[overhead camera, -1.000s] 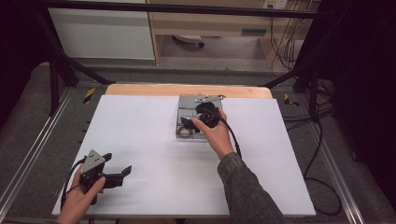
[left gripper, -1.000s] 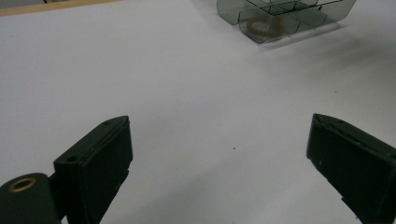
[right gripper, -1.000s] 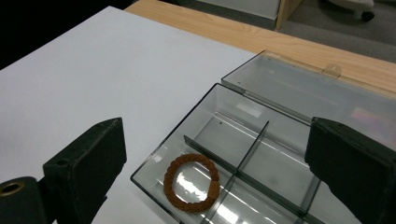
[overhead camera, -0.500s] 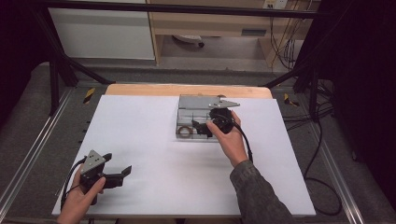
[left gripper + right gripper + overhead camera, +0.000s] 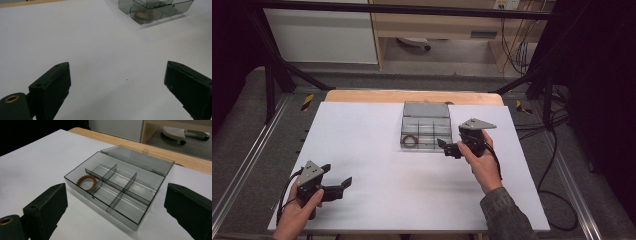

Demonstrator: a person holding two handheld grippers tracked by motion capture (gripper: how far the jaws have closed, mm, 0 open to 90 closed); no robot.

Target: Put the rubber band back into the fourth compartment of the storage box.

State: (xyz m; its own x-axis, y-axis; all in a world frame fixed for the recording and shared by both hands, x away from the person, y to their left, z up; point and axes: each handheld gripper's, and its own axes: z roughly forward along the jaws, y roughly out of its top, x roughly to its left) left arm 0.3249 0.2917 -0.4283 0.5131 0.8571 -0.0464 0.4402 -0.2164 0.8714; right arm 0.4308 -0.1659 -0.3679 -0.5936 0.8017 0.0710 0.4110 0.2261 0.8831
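— Well left of the compartment box [image 5: 426, 126], near the table's front edge, what is the left gripper [image 5: 337, 186] doing?

— It sits exactly where it was a second ago, jaws spread wide and empty over the white table [image 5: 362, 145]. In its own view the box [image 5: 155, 10] lies far ahead, with nothing between the black jaws.

— And inside the box?

— A brown bead bracelet [image 5: 410, 140] lies flat in the front-left compartment; the other compartments look empty and the lid is folded back flat behind. The right gripper view shows the same: the bracelet [image 5: 86, 182] alone in its cell of the box [image 5: 117, 185].

— What has changed, then?

— The right gripper [image 5: 447, 146]. A second ago it was over the box, its hand covering the compartments; half a second ago it was already sliding off; now it is just beside the box's front-right corner, jaws gaping and holding nothing.

— Meaning?

— I judge the bracelet has been placed and the hand is retreating, so closing the lid may be what is left.
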